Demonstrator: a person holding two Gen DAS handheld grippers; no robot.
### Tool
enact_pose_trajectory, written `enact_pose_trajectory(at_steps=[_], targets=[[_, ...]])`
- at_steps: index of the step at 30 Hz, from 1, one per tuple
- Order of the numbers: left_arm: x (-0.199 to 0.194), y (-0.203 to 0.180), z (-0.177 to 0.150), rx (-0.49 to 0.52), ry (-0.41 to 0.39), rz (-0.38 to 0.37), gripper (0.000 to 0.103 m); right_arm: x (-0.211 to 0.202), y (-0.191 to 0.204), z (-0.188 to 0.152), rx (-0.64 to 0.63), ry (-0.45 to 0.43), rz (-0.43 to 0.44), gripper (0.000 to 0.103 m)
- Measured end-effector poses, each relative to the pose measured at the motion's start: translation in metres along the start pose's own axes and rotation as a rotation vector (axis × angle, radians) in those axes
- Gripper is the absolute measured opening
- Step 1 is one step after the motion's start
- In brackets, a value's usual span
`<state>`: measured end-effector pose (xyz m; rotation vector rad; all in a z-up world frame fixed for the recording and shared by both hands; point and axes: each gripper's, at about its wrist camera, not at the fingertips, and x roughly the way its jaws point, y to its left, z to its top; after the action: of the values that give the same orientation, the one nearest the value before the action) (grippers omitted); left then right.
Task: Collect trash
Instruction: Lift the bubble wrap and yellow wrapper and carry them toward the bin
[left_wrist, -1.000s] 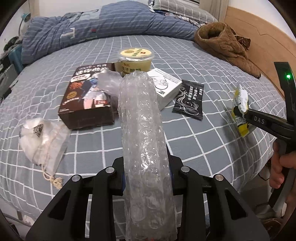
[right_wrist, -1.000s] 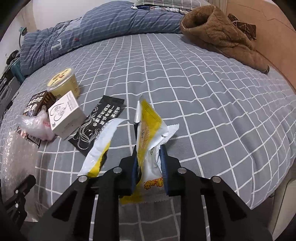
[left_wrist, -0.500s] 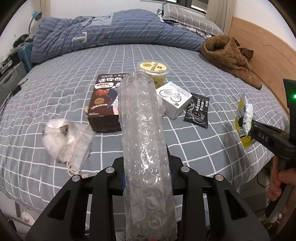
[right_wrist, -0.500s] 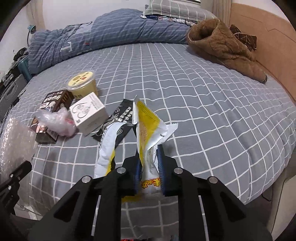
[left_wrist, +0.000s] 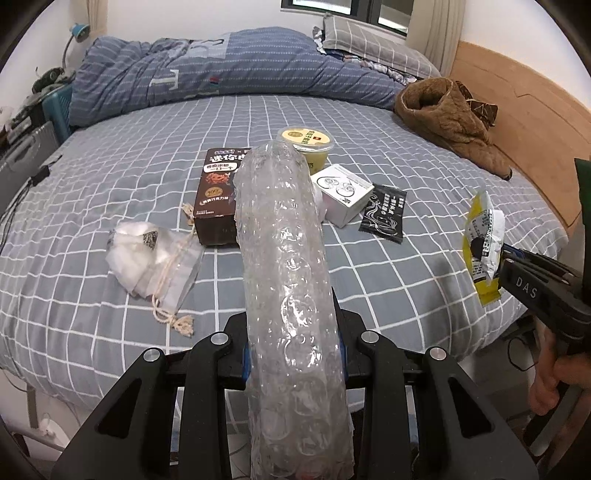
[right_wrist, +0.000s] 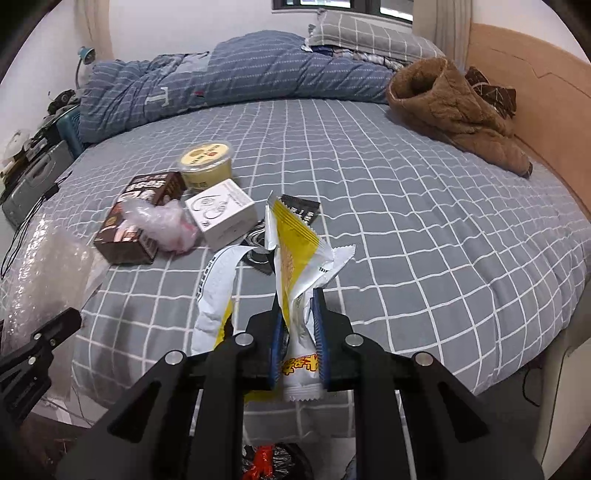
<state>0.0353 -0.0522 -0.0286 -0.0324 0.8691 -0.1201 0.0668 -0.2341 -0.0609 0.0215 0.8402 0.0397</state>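
My left gripper (left_wrist: 293, 332) is shut on a long roll of clear bubble wrap (left_wrist: 288, 280), held above the near edge of the bed. My right gripper (right_wrist: 297, 314) is shut on a yellow and white snack wrapper (right_wrist: 299, 258); it also shows in the left wrist view (left_wrist: 482, 243). On the grey checked bed lie a brown box (left_wrist: 218, 195), a yellow lidded cup (left_wrist: 304, 142), a white box (left_wrist: 341, 194), a black sachet (left_wrist: 384, 214), a crumpled clear plastic bag (right_wrist: 162, 225) and a white drawstring pouch (left_wrist: 147, 254).
A folded blue duvet (left_wrist: 229, 70) and a pillow (left_wrist: 369, 48) lie at the head of the bed. A brown fleece garment (left_wrist: 447, 122) lies at the far right by the wooden side board (left_wrist: 535, 122). A black bag with red print (right_wrist: 269, 458) shows below the right gripper.
Both grippers have drawn back from the bed and risen with their loads still held; the items on the bed look farther away. Nothing on the bed has moved.
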Motion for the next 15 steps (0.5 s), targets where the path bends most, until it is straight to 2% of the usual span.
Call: enact_pose_trajectory(at_steps=[15], targets=[[-0.027,-0.003,-0.033,0.006,0.013,0.010,0.030,-0.034,0.027,-0.022,-0.060,-0.043,0.016,0.014]])
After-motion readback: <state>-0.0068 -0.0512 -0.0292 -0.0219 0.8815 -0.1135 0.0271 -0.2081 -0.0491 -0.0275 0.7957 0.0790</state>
